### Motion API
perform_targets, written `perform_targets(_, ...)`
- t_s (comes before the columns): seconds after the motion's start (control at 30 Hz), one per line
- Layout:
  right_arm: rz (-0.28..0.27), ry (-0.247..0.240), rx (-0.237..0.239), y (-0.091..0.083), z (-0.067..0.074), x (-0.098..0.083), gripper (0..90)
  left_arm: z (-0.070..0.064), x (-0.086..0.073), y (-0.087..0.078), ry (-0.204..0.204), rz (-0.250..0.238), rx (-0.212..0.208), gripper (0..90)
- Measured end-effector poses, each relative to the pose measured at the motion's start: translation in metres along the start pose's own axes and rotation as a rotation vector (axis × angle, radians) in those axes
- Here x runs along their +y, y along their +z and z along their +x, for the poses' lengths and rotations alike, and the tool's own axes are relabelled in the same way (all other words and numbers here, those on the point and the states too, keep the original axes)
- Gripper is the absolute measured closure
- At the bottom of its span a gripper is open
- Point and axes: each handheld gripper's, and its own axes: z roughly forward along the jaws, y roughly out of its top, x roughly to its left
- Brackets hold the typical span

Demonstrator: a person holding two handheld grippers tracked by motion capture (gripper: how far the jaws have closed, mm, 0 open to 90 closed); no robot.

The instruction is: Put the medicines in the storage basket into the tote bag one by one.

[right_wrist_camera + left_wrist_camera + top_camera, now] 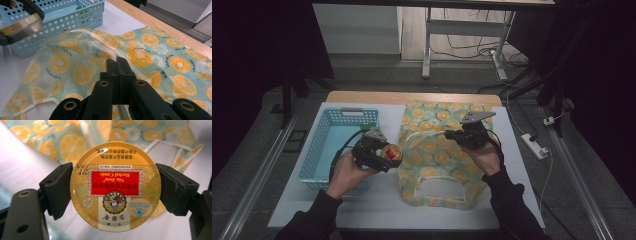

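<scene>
A round yellow candy tin (393, 153) (115, 187) with a red label hangs above the white mat, between the blue basket and the bag. My left gripper (384, 151) (114, 186) is shut on it, one pad (58, 187) on each side of its rim. The tin (21, 25) also appears at the top left of the right gripper view. A lemon-print bag (437, 155) (67, 145) (75, 65) lies flat on the mat. My right gripper (453, 134) (116, 62) is shut on the bag's white handle (422, 133) (100, 41) at the upper opening.
A blue perforated basket (319, 160) (62, 20) stands at the left with a small green thing (366, 126) (81, 8) at its far corner. The wooden table edge (412, 96) runs behind. A power strip (534, 145) lies on the floor at the right.
</scene>
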Motion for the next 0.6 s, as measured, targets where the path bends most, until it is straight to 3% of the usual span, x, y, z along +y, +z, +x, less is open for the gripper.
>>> perform_targets(0.6, 0.003, -0.001, 0.001, 0.001, 0.001, 0.001, 90.0, -0.030, 0.025, 0.042, 0.079, 0.044, -0.087, 20.3)
